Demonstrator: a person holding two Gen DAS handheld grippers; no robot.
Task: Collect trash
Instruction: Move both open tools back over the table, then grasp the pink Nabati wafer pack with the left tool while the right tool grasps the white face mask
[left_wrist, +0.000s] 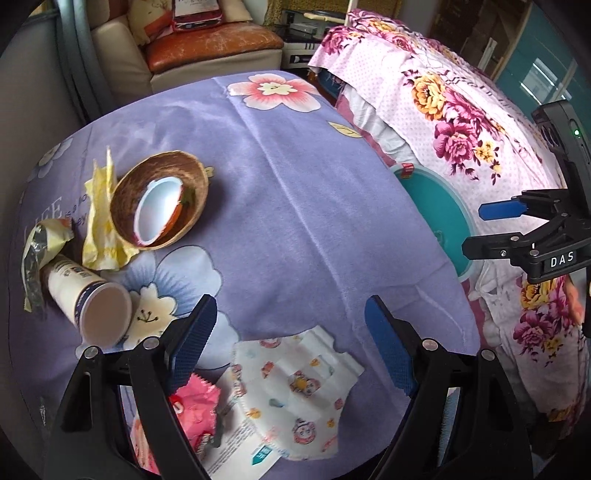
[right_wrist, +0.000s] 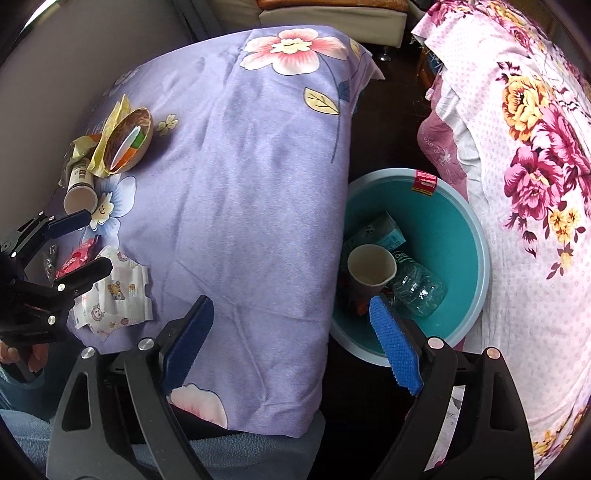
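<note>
Trash lies on a purple flowered cloth (left_wrist: 295, 184). My left gripper (left_wrist: 291, 332) is open and empty, just above a white cartoon-print wrapper (left_wrist: 295, 398) with a pink wrapper (left_wrist: 195, 410) to its left. A fallen paper cup (left_wrist: 92, 299), yellow crumpled paper (left_wrist: 99, 214), a silver foil wrapper (left_wrist: 37, 251) and a coconut-print bowl (left_wrist: 159, 199) lie at the left. My right gripper (right_wrist: 291, 332) is open and empty between the cloth's edge and the teal bin (right_wrist: 450, 236). The bin holds a paper cup (right_wrist: 369, 269), a plastic bottle (right_wrist: 417, 288) and a carton (right_wrist: 384, 232).
A bed with pink flowered bedding (right_wrist: 535, 184) stands to the right of the bin. A sofa (left_wrist: 207, 44) stands behind the table. The bin shows partly in the left wrist view (left_wrist: 439, 214). The left gripper shows at the left edge of the right wrist view (right_wrist: 92, 240).
</note>
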